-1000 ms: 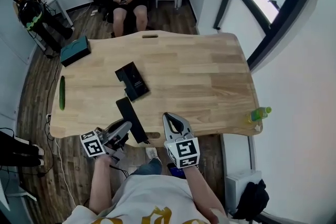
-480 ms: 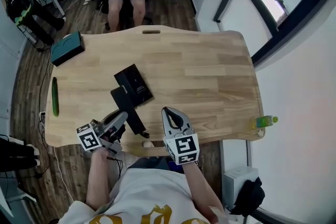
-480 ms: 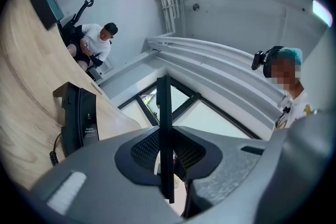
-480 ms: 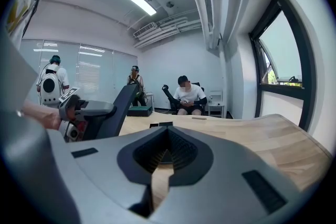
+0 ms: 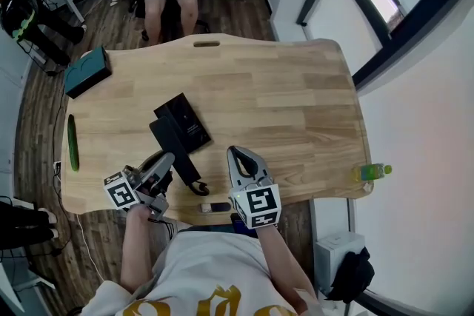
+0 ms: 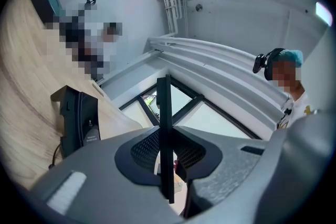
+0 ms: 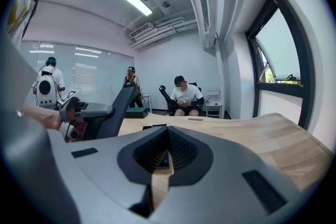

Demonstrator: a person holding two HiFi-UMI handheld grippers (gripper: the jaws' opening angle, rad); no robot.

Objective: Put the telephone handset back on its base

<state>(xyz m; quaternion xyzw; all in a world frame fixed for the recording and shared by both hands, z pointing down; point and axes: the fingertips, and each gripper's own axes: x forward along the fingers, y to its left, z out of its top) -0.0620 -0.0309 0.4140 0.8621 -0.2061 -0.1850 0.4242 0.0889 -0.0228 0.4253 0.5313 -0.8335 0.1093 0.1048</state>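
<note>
Your head camera looks steeply down on the worktop [image 5: 296, 107]. The left tongs [image 5: 164, 161] camera stares close past the handset [image 6: 164, 128] toward windows [image 6: 210, 115]; the right tongs [image 5: 233, 153] camera looks level across the same worktop.

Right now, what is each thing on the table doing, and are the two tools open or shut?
Handset: up off the table, tilted, gripped by the left tool.
Base: flat on the table, nothing on it.
Left tool: shut on the handset.
Right tool: shut, holding nothing.
Bottle: upright at the table's right corner.
Cucumber: lying flat near the left edge.
</note>
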